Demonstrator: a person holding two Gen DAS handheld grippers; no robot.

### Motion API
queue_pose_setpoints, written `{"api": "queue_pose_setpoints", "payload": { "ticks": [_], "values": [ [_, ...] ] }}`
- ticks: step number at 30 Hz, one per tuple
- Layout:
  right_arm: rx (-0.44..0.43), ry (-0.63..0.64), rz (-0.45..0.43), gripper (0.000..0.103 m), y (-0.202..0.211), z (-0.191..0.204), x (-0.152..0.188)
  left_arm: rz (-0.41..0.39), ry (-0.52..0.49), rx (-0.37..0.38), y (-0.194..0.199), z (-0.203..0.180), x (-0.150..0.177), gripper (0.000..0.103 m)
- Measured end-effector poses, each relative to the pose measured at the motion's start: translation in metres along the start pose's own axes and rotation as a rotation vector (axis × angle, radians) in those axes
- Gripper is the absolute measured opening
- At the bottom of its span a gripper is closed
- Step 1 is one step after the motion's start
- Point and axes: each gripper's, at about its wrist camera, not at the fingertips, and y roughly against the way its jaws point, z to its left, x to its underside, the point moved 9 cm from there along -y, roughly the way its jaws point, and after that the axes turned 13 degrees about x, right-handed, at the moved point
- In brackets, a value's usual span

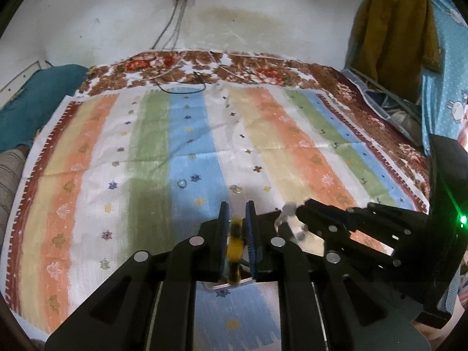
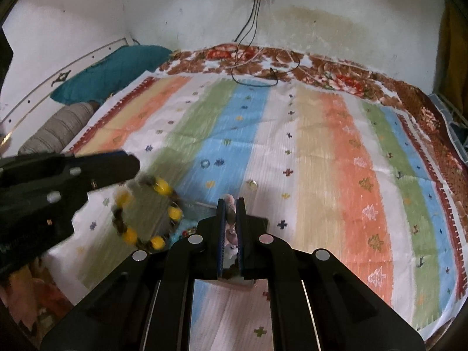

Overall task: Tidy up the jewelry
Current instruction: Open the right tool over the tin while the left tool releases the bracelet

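Left gripper (image 1: 237, 213): closed on a beaded bracelet (image 2: 147, 215) of yellow and dark brown beads; in the right wrist view the loop is seen hanging at lower left of the frame, blurred, under the black linkage.

Right gripper (image 2: 231, 204): closed on a pale, pinkish-white beaded piece (image 2: 230, 219), possibly a second bracelet; the view is blurred and its form cannot be made out. In the left wrist view it is seen at centre right.

Striped cloth (image 1: 146, 146): spread flat under both grippers, banded orange, green, blue and white.

Small ring (image 1: 182, 183): lying on the blue band, centre of the left view, well apart from both grippers.

Second small trinket (image 1: 235, 188): lying on the white band just right of the ring.

Floral blanket (image 1: 248, 67): shown at upper centre, beyond the cloth.

Teal pillow (image 2: 111, 70): upper left of the right view.
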Motion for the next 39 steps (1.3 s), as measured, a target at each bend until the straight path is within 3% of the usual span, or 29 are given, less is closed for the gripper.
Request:
{"api": "queue_pose_setpoints", "payload": {
  "ticks": [1, 2, 3, 8, 16, 39],
  "values": [
    [0.003, -0.003, 0.001, 0.02, 0.0, -0.001, 0.0, -0.006, 0.002, -0.006, 0.001, 0.002, -0.001, 0.017],
    [0.006, -0.012, -0.001, 0.033, 0.0, -0.003, -0.001, -0.011, 0.012, -0.013, 0.002, 0.005, -0.002, 0.018],
    [0.007, -0.022, -0.001, 0.037, 0.0, -0.005, -0.001, -0.014, 0.02, -0.019, 0.002, 0.008, -0.002, 0.018],
    [0.015, -0.038, 0.028, 0.04, -0.008, -0.009, 0.0, -0.008, 0.094, -0.062, -0.002, 0.034, -0.004, 0.028],
    [0.009, -0.036, 0.051, 0.049, -0.017, -0.007, -0.003, 0.006, 0.174, -0.065, -0.008, 0.054, -0.005, 0.051],
    [-0.017, -0.033, 0.184, 0.082, -0.072, -0.002, -0.011, 0.133, 0.268, -0.08, -0.078, 0.103, -0.018, 0.069]
  ]
}}
